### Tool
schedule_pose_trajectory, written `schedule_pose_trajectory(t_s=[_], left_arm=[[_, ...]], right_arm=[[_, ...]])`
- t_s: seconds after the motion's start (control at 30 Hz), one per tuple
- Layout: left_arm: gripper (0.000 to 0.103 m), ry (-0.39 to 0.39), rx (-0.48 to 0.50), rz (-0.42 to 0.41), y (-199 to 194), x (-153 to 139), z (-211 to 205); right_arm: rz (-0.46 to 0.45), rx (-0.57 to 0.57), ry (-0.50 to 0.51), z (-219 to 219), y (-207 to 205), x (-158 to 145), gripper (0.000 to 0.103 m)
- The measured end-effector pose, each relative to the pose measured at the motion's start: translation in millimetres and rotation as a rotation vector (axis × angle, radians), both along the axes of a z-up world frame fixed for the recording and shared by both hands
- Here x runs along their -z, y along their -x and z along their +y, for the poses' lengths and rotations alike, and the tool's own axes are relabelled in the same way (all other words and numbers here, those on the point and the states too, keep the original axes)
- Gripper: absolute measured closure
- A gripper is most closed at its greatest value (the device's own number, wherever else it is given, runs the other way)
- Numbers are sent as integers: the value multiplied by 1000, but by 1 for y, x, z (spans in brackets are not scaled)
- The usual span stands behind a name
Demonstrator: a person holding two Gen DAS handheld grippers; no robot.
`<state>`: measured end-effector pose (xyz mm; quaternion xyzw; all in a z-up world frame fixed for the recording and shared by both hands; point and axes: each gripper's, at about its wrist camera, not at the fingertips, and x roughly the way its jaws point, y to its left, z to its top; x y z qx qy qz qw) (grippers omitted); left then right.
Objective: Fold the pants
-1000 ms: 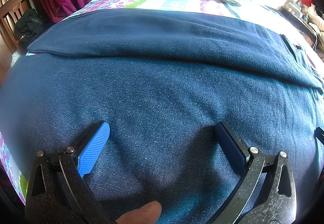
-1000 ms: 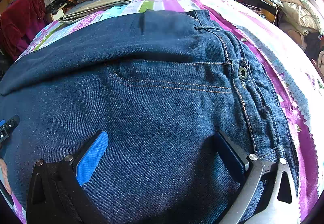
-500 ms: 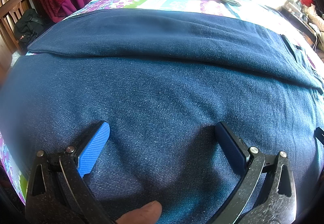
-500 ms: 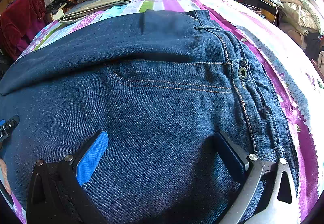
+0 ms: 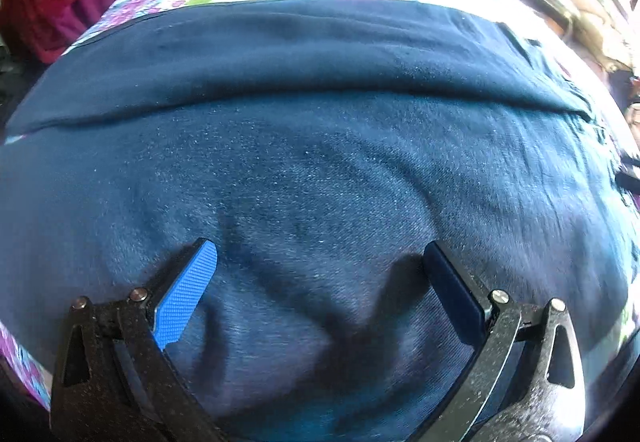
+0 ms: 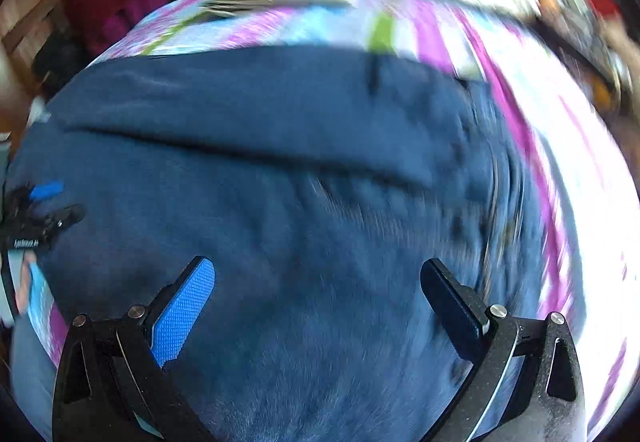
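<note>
1. Both cameras have pulled back and up from the jeans [image 5: 320,170] since half a second ago: the right wrist view is now smeared with motion blur and takes in far more of the bedspread [image 6: 532,146], while the left view has shifted only a little.
2. Those dark blue jeans lie spread flat on the bed, filling the middle of both views; one leg is a separate band on the far side of the near one, with the bedspread showing beyond it.
3. Left tool [image 5: 320,262] is released, its jaws spread wide above the denim and gripping nothing.
4. Right tool [image 6: 318,274] is likewise released, jaws wide apart over the cloth; blur hides whether its tips touch the fabric.
5. Seen from the right wrist, the left tool sits at the jeans' left edge.
6. My reading: no fold is being carried right now, since neither tool holds cloth. The right tool looks to be travelling to a new grasp point, probably an edge or the waistband.
</note>
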<state>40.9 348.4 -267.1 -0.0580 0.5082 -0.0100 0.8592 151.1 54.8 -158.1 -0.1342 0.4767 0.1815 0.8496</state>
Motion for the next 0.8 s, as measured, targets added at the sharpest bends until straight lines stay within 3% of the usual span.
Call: schedule_pose_trajectory(t_s=[0.13, 0.23, 0.37, 0.43, 0.5, 0.63, 0.67, 0.7, 0.73, 0.8], left_arm=[[0, 18, -23, -42, -1, -6, 11], [0, -32, -90, -45, -4, -15, 28], [0, -86, -200, -50, -12, -39, 74], [0, -142, -260, -51, -21, -53, 106], [0, -203, -330, -88, -30, -73, 146], [0, -374, -452, -186, -54, -109, 226], [0, -413, -475, -203, -66, -116, 248], [0, -426, -486, -210, -74, -119, 265], [0, -421, -491, -215, -82, -120, 284], [0, -376, -474, -190, -108, -113, 326]], right_arm=[[-151, -151, 125, 36, -16, -28, 0], [-230, -207, 178, 63, -32, -43, 0], [-265, -279, 201, 101, -39, -60, 0], [-286, -337, 284, 123, -37, -64, 1], [-394, -424, 407, 149, -30, -75, 2], [-723, -507, 477, 181, -21, -108, 0], [-698, -532, 467, 188, -33, -105, 0], [-596, -523, 482, 191, -48, -96, 0], [-477, -485, 503, 195, -68, -84, 0], [-389, -416, 466, 201, -83, -74, 4]])
